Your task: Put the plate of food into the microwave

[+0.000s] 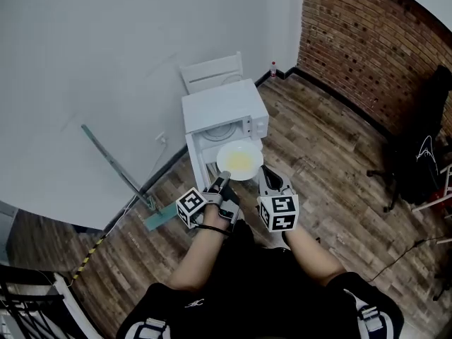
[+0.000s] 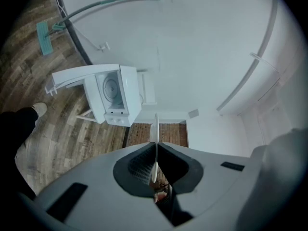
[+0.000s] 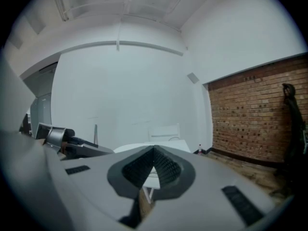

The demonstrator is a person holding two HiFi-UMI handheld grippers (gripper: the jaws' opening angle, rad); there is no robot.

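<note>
Just short of the microwave (image 1: 222, 108), whose door stands open, I hold the plate (image 1: 223, 158) in the air with yellow food (image 1: 241, 163) on it. My left gripper (image 1: 223, 179) pinches the plate's near-left rim, the thin edge clamped between its jaws. My right gripper (image 1: 265, 175) sits just beside the plate's right rim, jaws pressed together on nothing. A brick wall (image 1: 367, 41) stands far right.
</note>
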